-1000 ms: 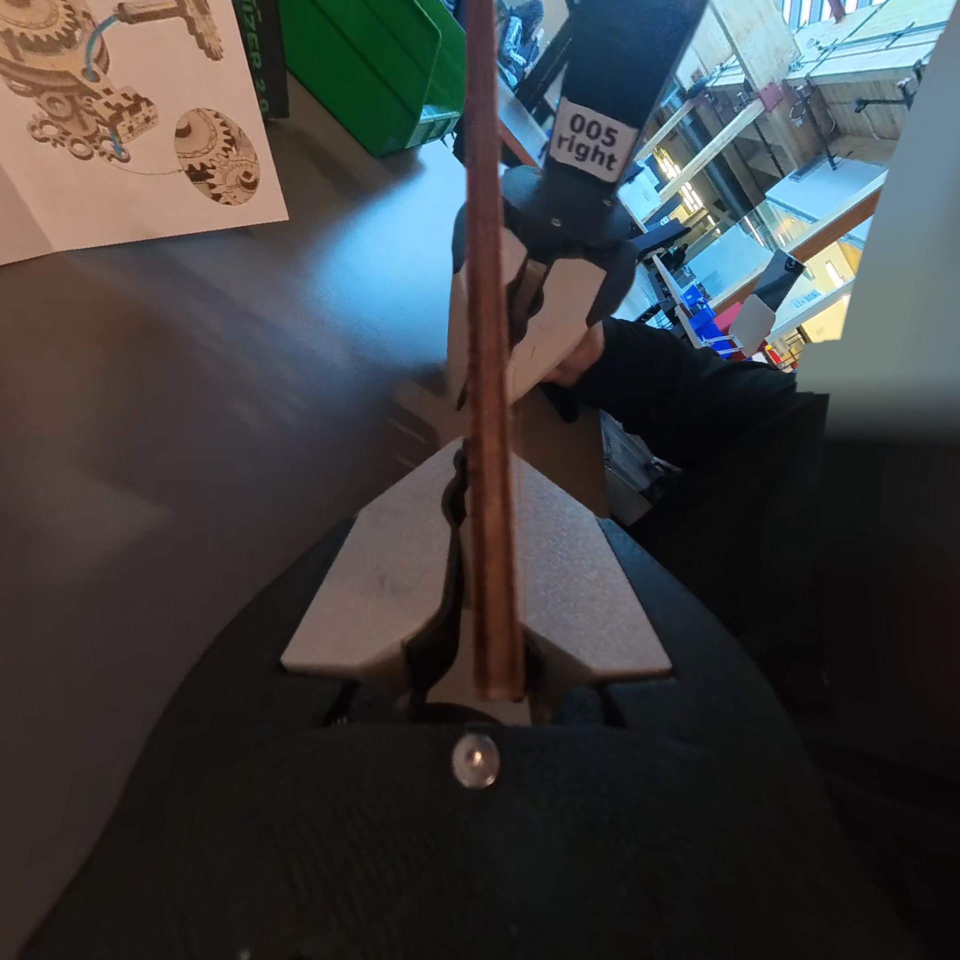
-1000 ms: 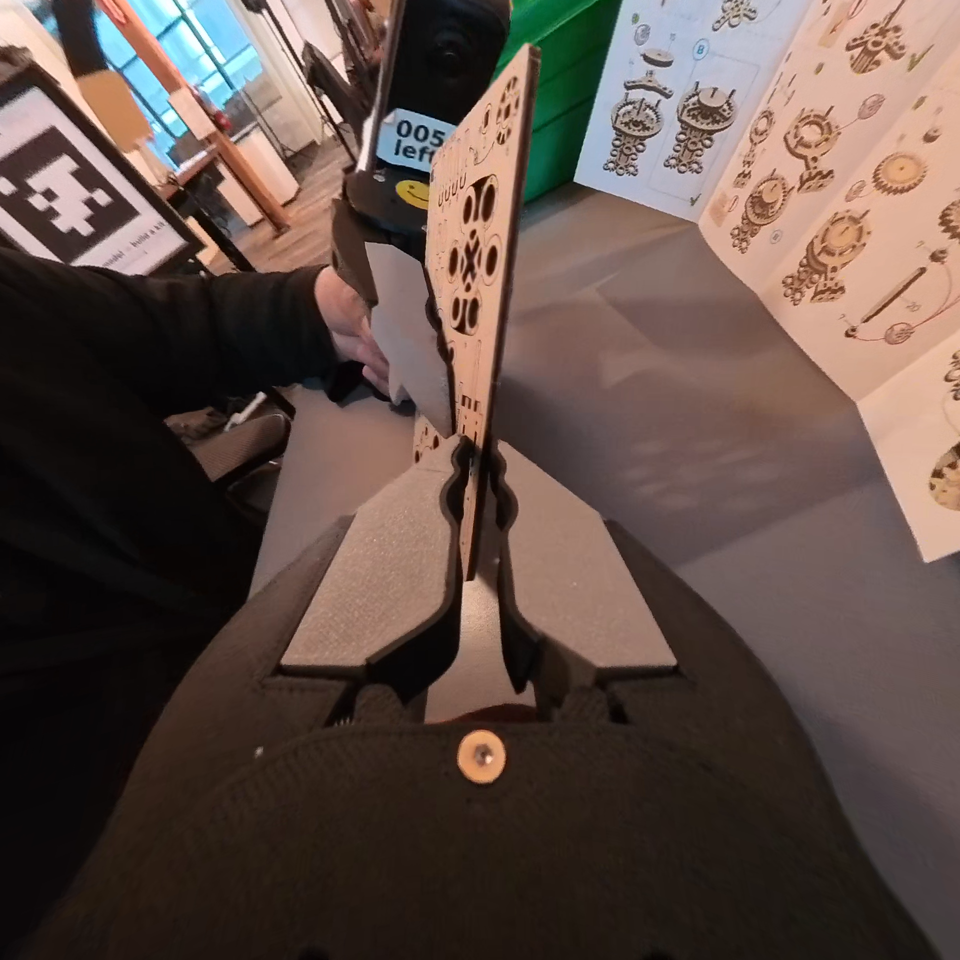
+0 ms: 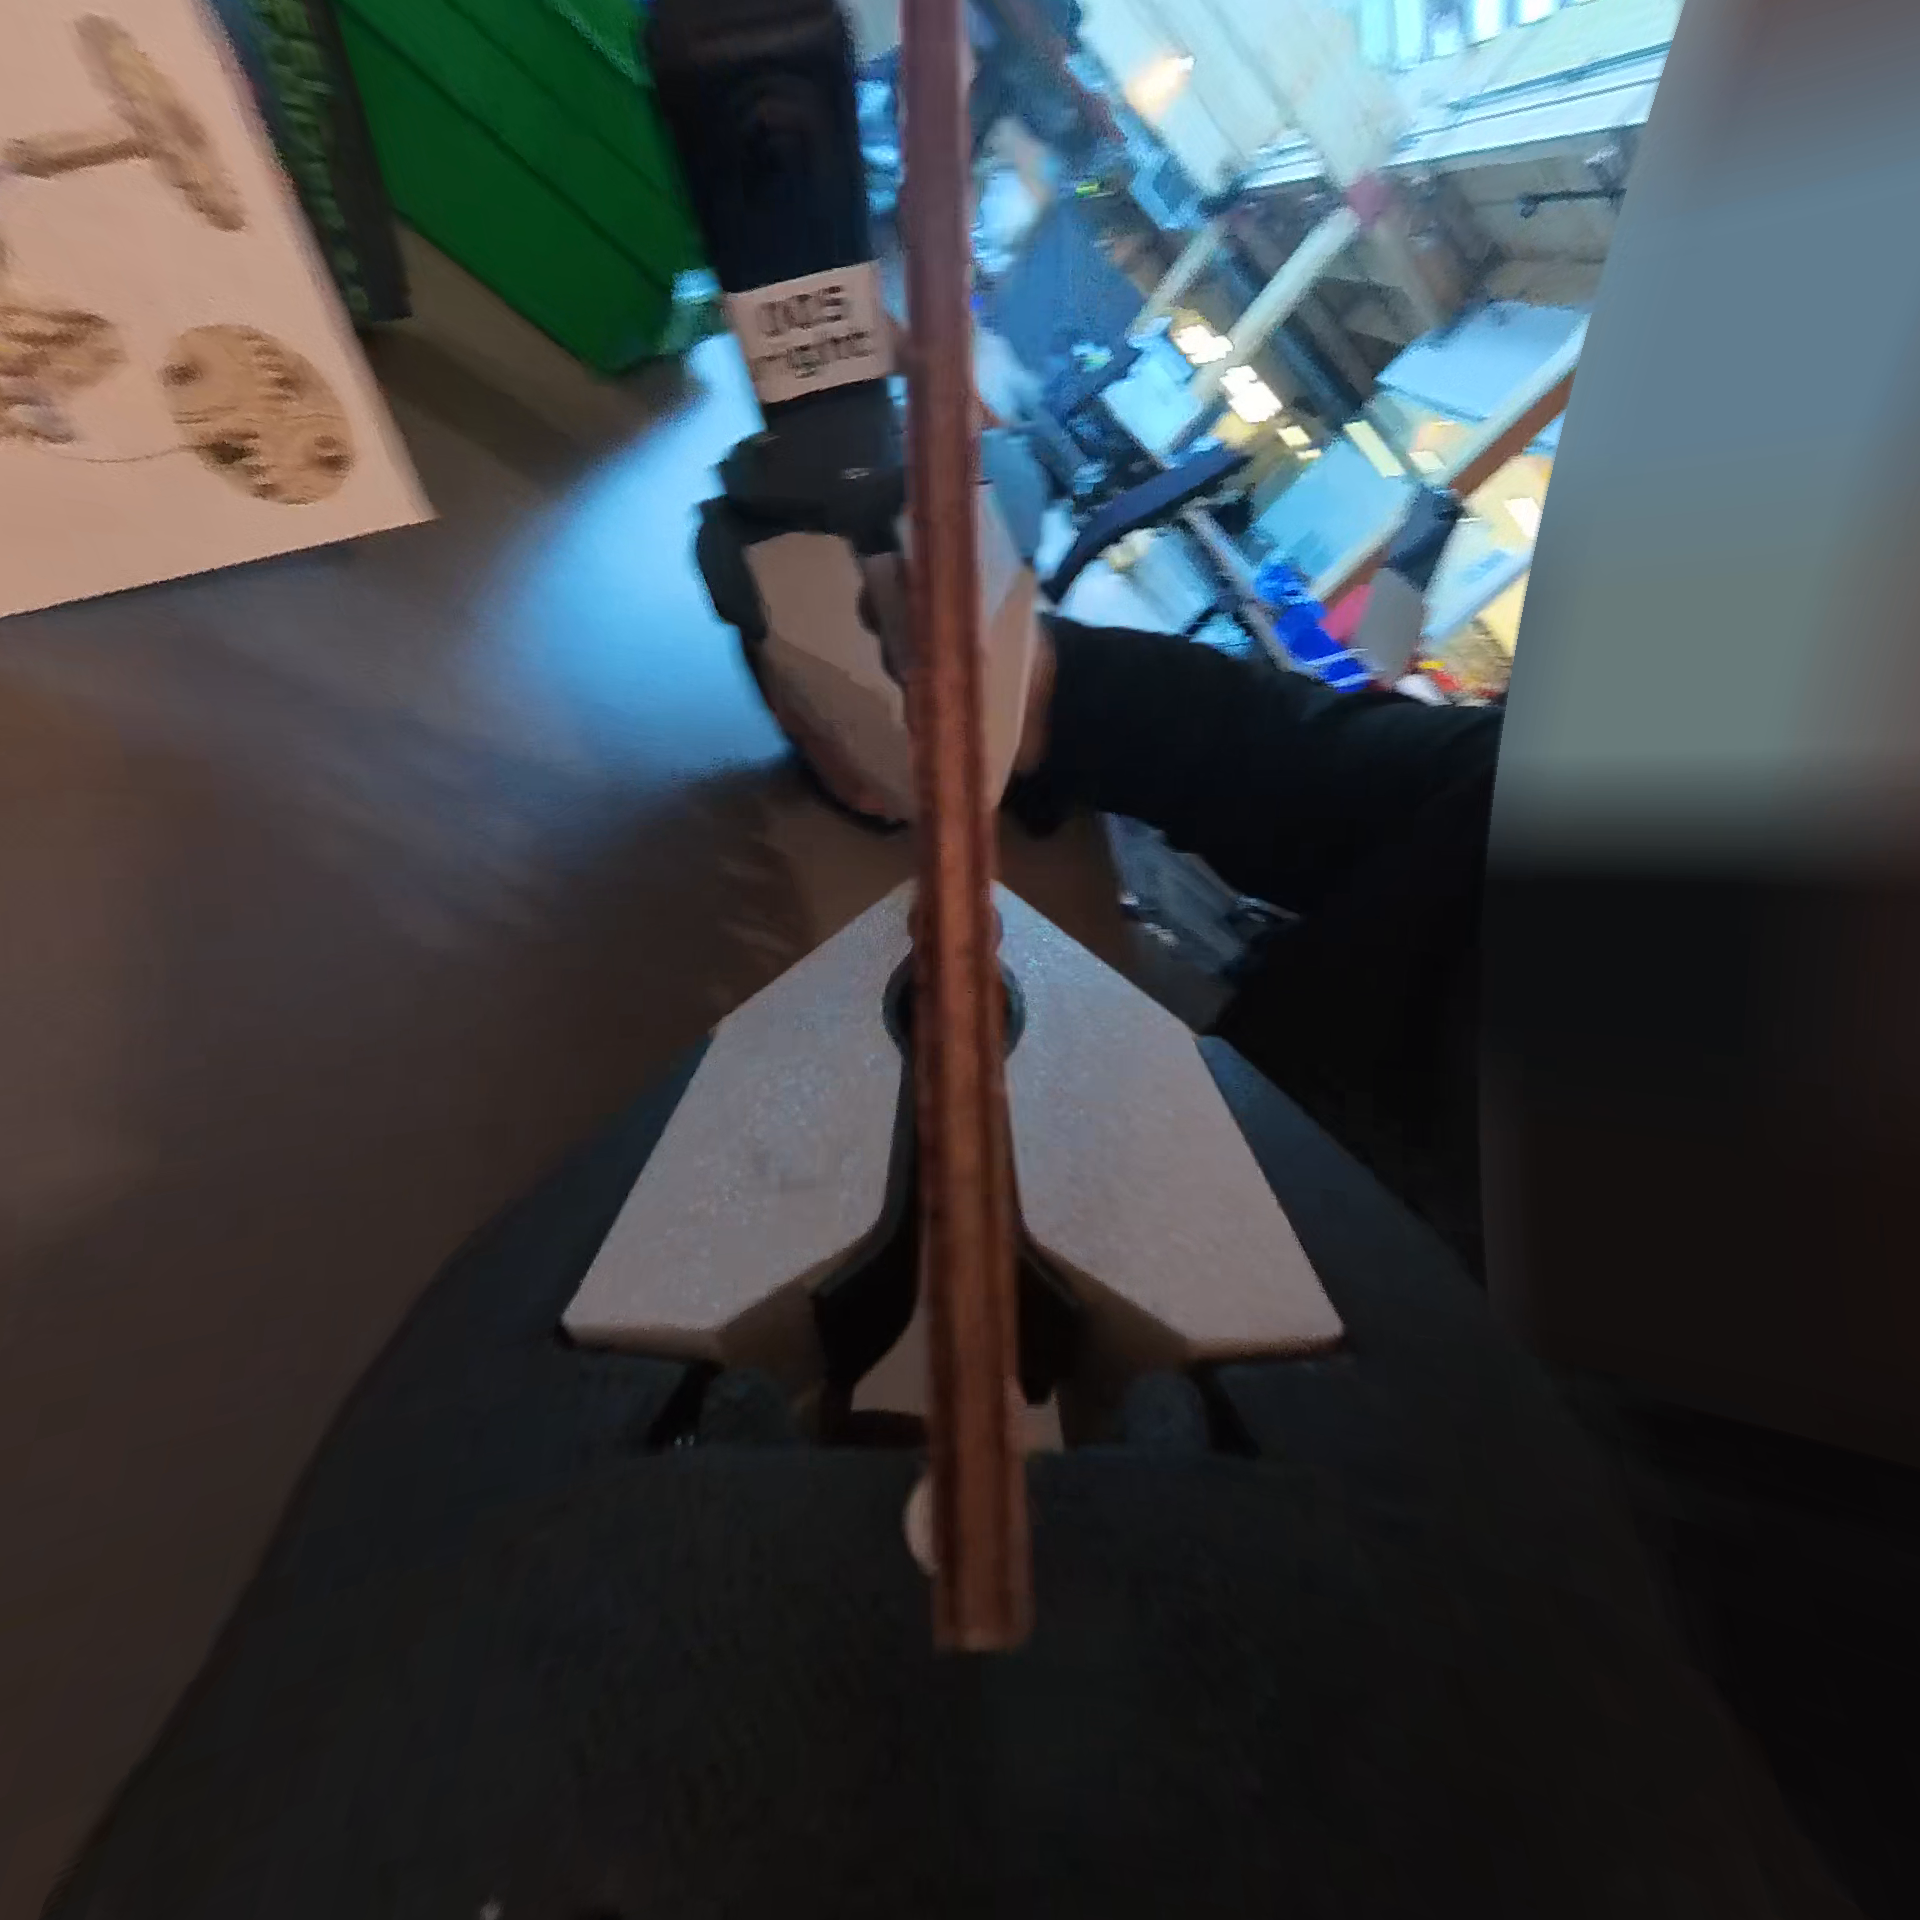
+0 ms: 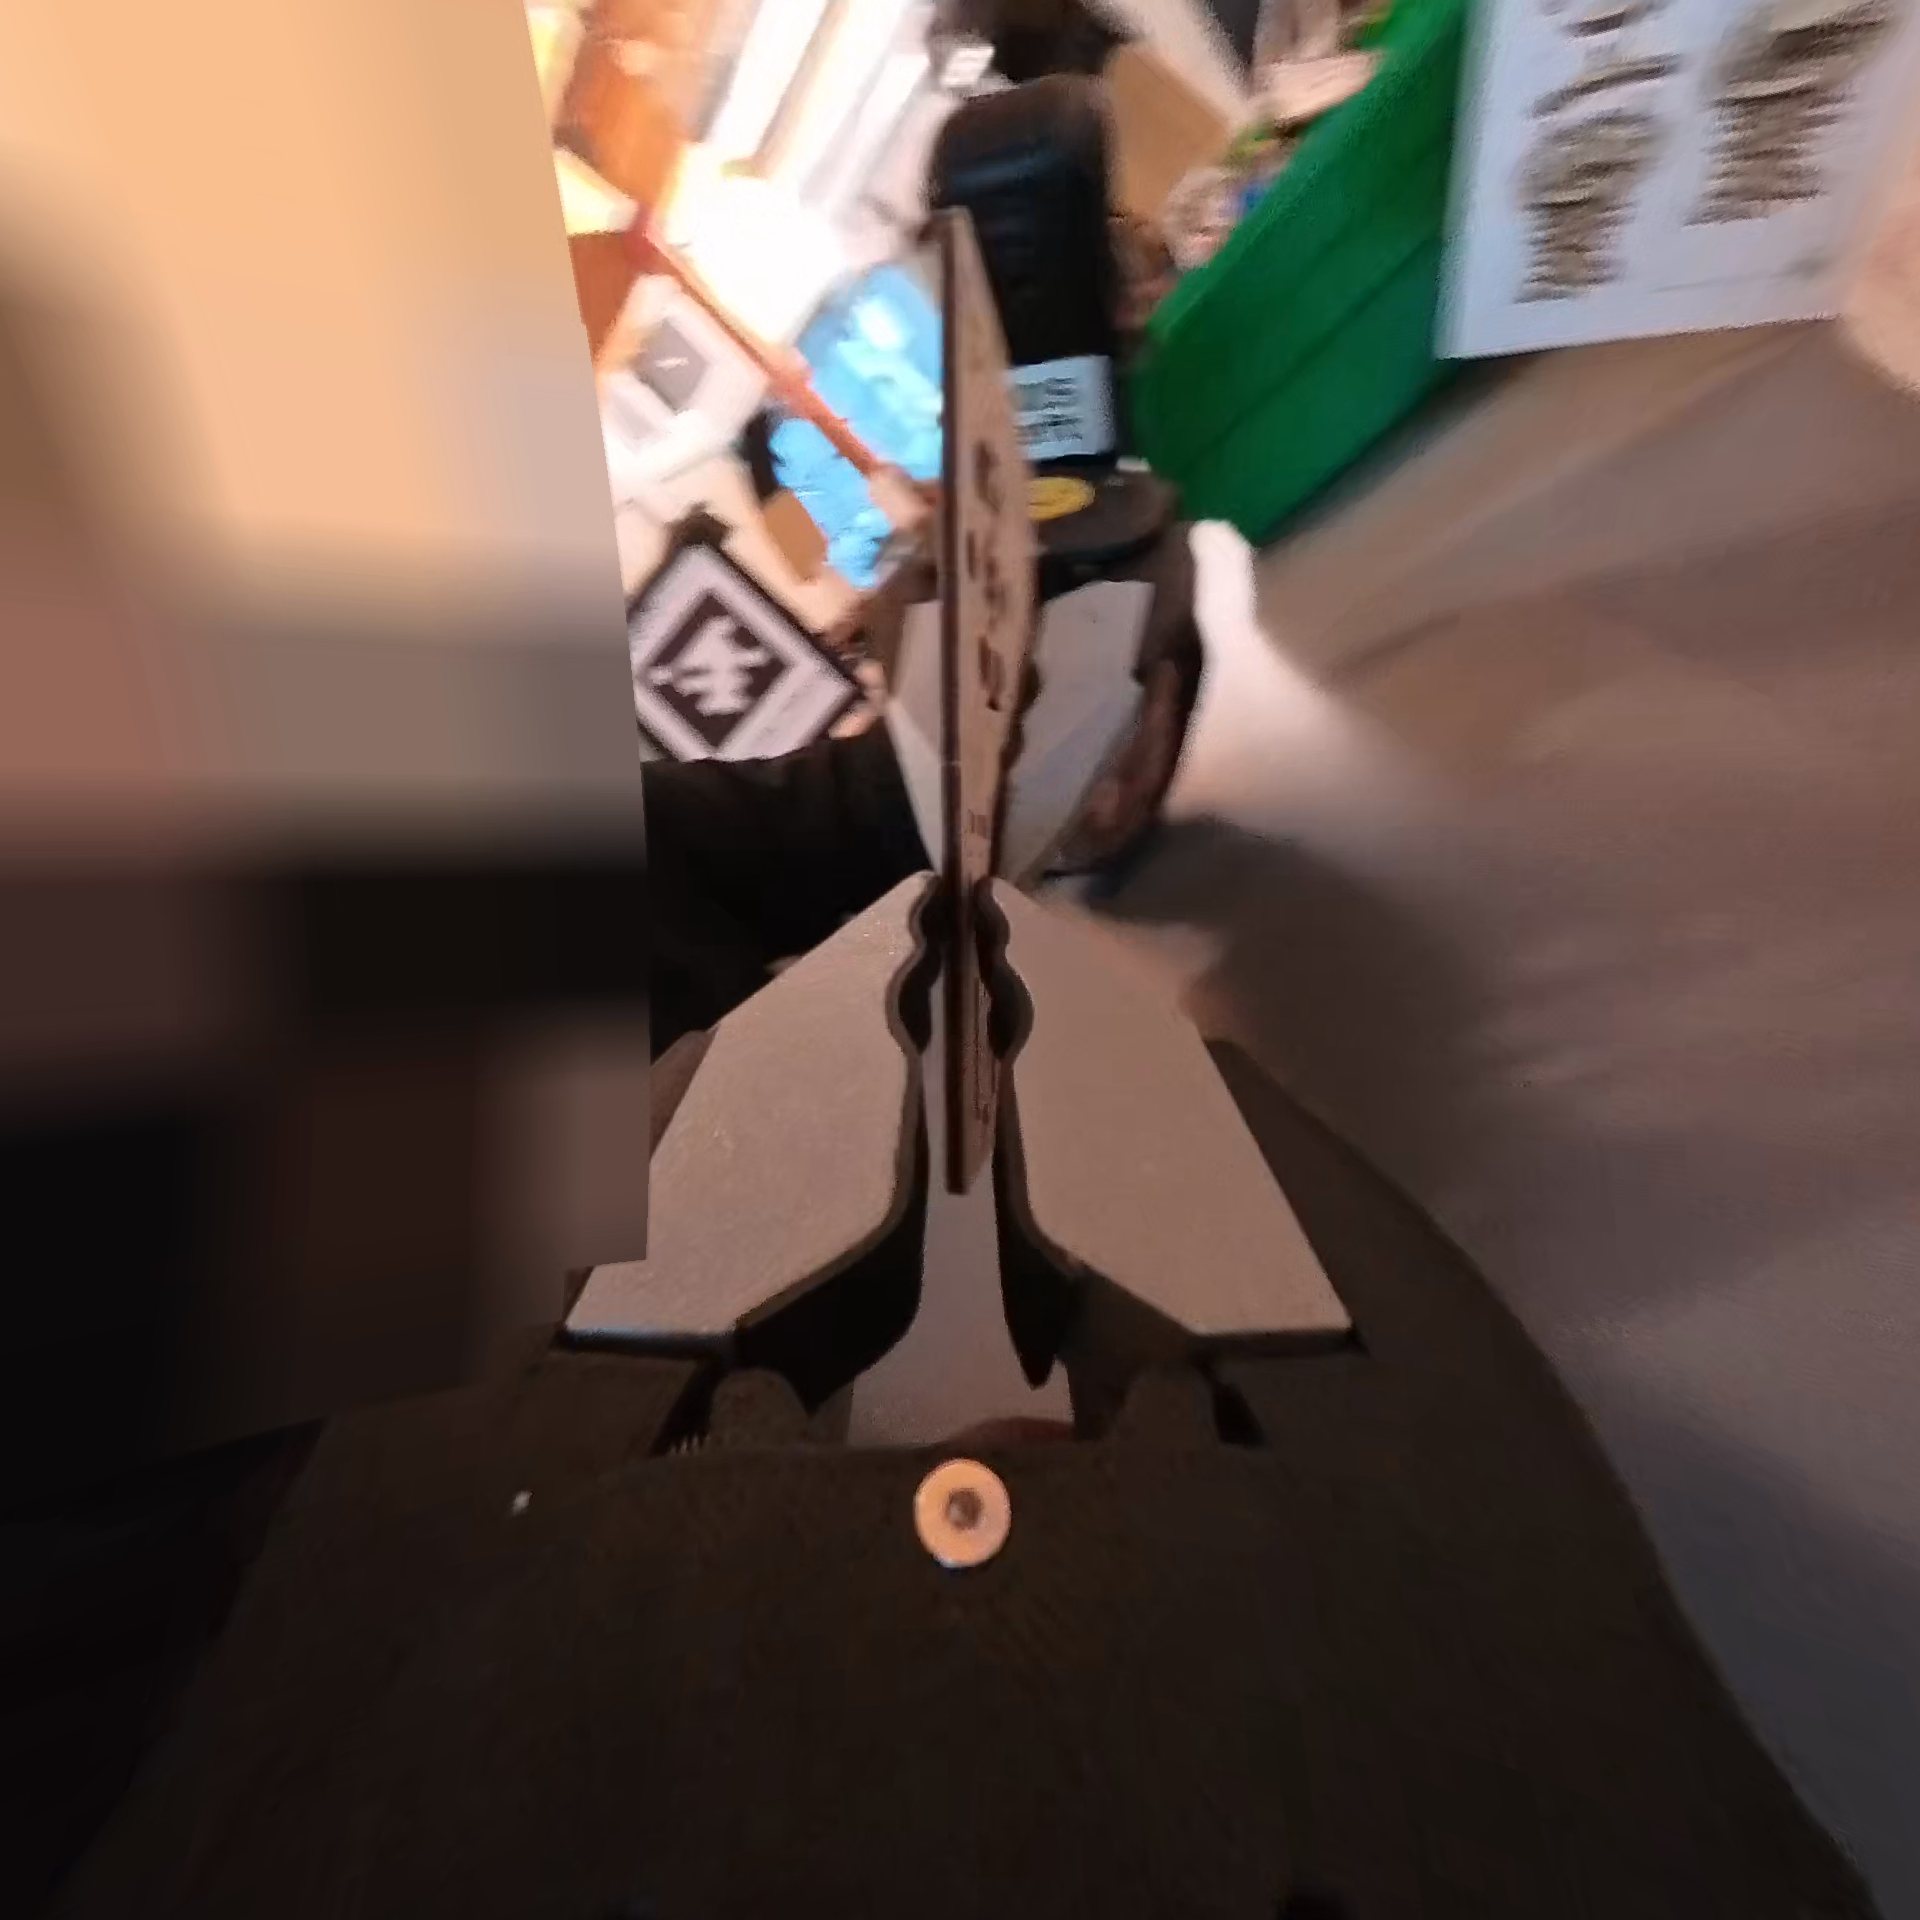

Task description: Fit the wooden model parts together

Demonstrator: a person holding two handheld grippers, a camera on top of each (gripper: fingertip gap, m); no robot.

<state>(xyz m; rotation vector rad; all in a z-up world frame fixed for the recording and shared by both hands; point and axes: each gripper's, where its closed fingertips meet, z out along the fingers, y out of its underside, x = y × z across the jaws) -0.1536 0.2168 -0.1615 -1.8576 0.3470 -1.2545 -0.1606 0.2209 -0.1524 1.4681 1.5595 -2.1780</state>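
Two grippers clamp one thin wooden parts sheet (image 3: 961, 1039) from opposite ends, and it stands on edge between them above the grey tabletop (image 3: 416, 831). The left gripper (image 3: 956, 935) has its grey fingers (image 3: 790, 1143) pressed flat against both faces of the sheet, which runs back past their roots. Across from it, the right gripper (image 4: 961, 914) pinches the same sheet near its fingertips, so only a short length sits between its jaws; laser-cut shapes (image 4: 992, 582) show on the face turned toward the table. Holding the sheet from both ends likely steadies it so a piece can be worked loose or the sheet repositioned, though both views are blurred. Beyond the grippers, a folded instruction sheet (image 3: 156, 312) with gear drawings stands beside a green bin (image 3: 520, 156), probably propped there for reference.
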